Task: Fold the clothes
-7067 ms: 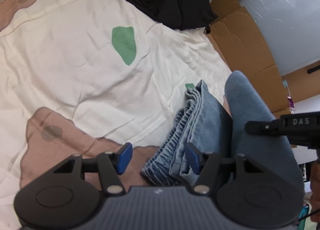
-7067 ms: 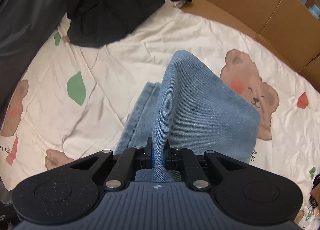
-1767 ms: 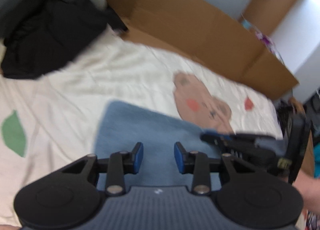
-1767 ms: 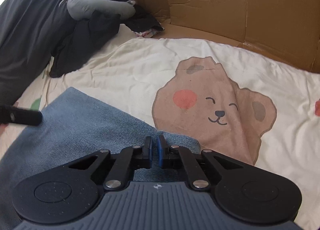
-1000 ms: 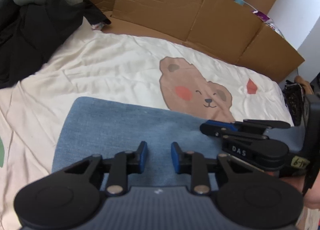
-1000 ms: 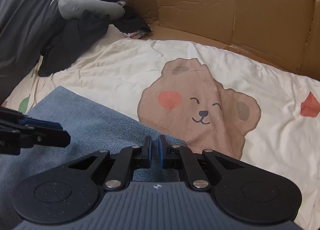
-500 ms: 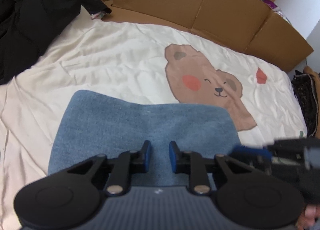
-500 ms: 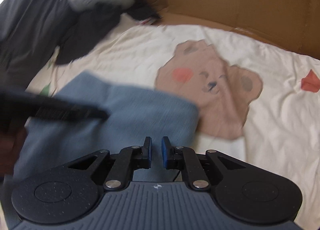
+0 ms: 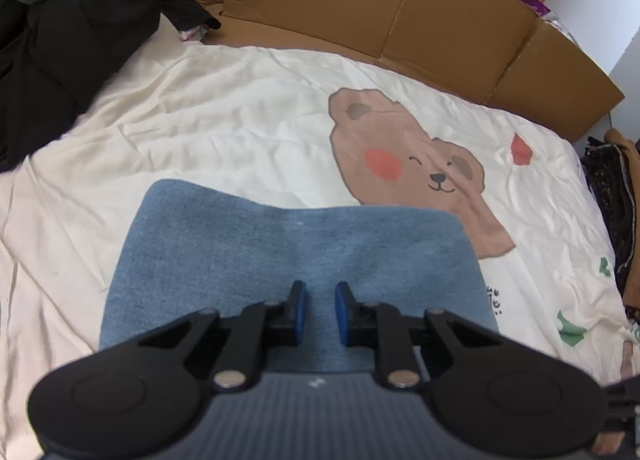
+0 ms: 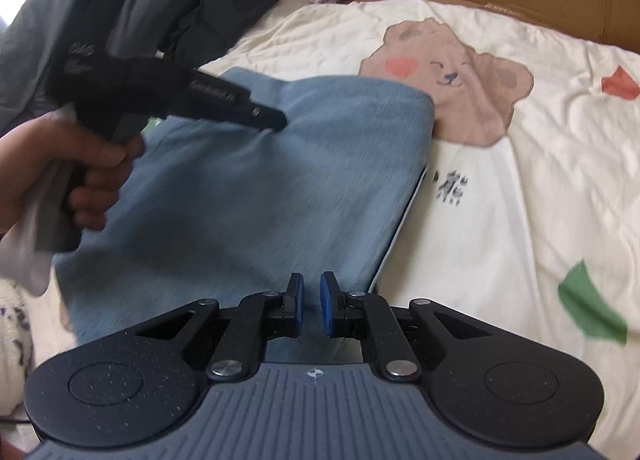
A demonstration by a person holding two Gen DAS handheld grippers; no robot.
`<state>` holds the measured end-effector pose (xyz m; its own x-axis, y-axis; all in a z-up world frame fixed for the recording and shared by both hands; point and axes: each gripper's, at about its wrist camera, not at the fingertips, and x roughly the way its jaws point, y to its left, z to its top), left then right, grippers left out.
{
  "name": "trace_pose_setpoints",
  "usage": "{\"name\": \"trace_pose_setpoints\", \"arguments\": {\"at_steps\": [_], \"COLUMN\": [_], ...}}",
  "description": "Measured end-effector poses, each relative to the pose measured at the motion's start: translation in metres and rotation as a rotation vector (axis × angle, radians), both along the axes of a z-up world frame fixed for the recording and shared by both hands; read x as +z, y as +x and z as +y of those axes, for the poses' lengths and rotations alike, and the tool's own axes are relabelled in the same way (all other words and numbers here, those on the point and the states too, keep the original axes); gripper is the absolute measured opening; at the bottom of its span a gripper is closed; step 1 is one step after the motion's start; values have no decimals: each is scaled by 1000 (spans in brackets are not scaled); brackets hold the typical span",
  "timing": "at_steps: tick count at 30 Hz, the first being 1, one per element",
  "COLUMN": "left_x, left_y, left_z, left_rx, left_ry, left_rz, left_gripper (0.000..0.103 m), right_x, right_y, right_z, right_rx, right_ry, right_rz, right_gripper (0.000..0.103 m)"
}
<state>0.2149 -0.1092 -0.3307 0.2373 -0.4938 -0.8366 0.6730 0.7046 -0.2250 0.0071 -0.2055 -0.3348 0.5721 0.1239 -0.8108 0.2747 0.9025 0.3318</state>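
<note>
**Jeans folded flat on the bed, both my grippers above them**

Jeans (image 9: 288, 256) lie as a flat blue rectangle on the cream bedsheet (image 9: 240, 127), just at 7 o'clock from the printed brown bear (image 9: 404, 163), and one corner of the denim covers the lower edge of the bear. In my right wrist view the jeans (image 10: 280, 187) fill the middle, with their right edge running from 1 o'clock down to 5 o'clock.

My left gripper (image 9: 318, 310) hovers over the near part of the denim. Its jaws are closing, a narrow gap remains, and I see only flat cloth behind the gap, nothing pinched. My right camera sees this same tool at 10 o'clock, with my left hand (image 10: 76, 163) around its handle.

My right gripper (image 10: 311, 306) is over the near right part of the jeans. Its blue pads stand narrowly apart and hold nothing.

Cardboard (image 9: 380, 3) stands along the far side of the bed at 12 o'clock. A pile of dark clothes (image 9: 52, 59) lies at 10 o'clock.
</note>
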Motion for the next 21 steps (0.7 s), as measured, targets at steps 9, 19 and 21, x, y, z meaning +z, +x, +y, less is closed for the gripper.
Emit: {"name": "trace_pose_setpoints", "arguments": {"at_steps": [9,19,21], "left_x": [-1,34,49], "left_y": [1,2,0], "left_z": [2,39,55], "left_rx": [1,85,99], "left_ry": [-6,-52,-55], "left_rz": [3,59,37], "left_gripper": [13,15,20], "right_x": [-2,3,-2], "right_y": [-31,-44,-46], "right_z": [1,-35,-40], "right_rx": [-64,-124,-135], "right_ry": [108,190,239], "right_rz": [49,48,44], "right_gripper": [14,28,39]}}
